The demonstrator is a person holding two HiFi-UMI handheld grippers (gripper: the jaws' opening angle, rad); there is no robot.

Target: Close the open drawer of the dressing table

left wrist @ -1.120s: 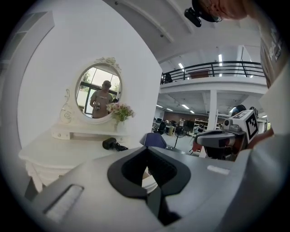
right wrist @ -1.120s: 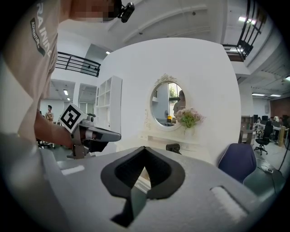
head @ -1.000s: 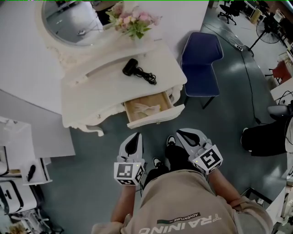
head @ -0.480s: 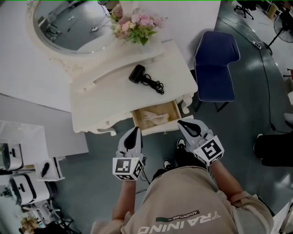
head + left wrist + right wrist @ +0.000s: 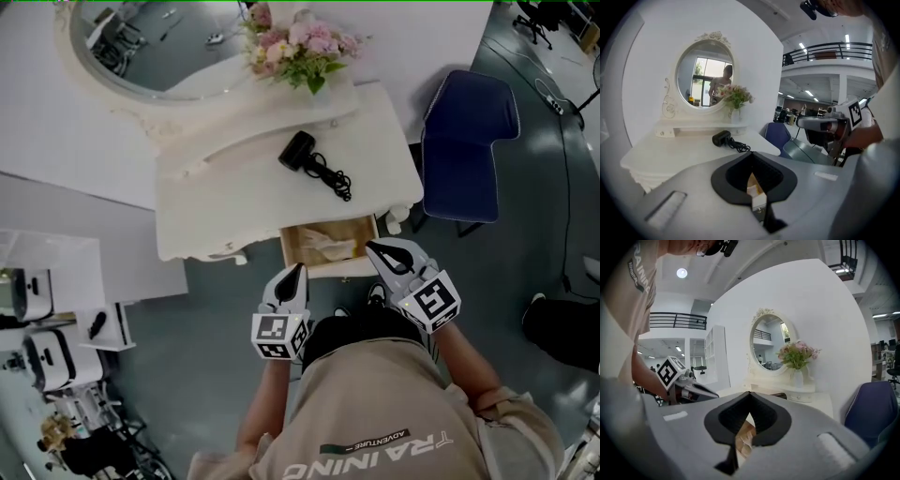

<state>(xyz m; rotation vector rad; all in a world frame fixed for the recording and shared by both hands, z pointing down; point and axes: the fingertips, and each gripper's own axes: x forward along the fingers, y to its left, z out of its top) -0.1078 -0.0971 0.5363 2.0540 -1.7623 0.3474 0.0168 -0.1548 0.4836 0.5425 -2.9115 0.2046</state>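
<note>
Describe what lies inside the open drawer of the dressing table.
A pale, crumpled item lies on the wooden bottom of the drawer; what it is cannot be told. The drawer's rear is hidden under the tabletop, and the right gripper covers a front corner.

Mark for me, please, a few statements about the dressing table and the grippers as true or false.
1. The dressing table has its drawer open. True.
2. The hair dryer lies inside the drawer. False: it lies on the tabletop, cord beside it.
3. A blue chair stands beside the table. True.
4. The left gripper grips the dryer's cord. False: its jaws are together on nothing, down by the drawer front.
5. The flowers stand on the floor. False: they stand at the table's back, by the mirror.
</note>
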